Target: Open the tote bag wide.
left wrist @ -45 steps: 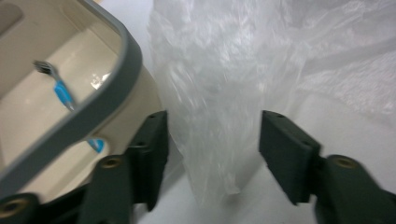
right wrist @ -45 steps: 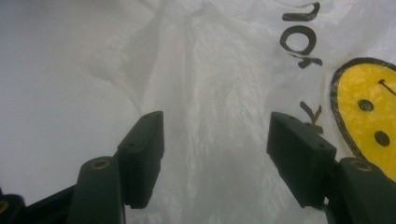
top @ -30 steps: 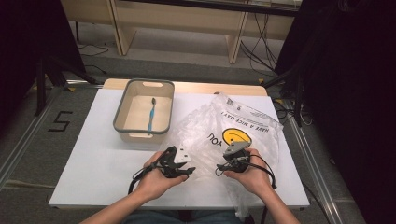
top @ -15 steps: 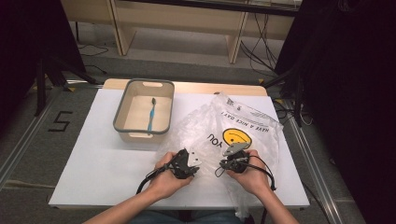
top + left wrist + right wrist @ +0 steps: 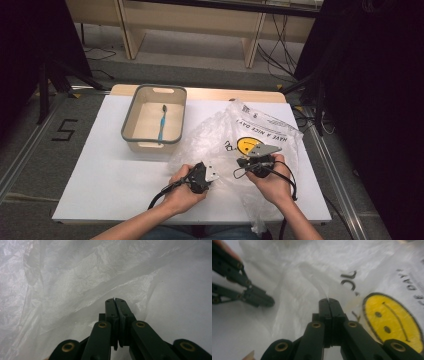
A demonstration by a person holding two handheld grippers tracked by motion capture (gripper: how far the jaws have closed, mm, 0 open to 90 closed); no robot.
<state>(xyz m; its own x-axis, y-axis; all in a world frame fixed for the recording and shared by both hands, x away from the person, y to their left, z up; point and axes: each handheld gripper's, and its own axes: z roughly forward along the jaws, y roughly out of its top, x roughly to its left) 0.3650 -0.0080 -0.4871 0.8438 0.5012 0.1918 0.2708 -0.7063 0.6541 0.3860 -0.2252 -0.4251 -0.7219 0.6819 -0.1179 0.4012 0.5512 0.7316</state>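
Since both your claws are pinched shut on the plastic bag (image 5: 235, 140), left claw (image 5: 115, 299) and right claw (image 5: 328, 300) just beside each other on its near edge, the bag's mouth lies between them.

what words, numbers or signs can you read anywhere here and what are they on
"HAVE A NICE DAY!" - on the plastic bag, beside its yellow smiley face, upside down in the high view.
"5" - marked in black on the floor left of the table.
Small fine print along the bag's far edge - too small to read.
Black curved marks next to the smiley in the right gripper view - partly folded away, unreadable.
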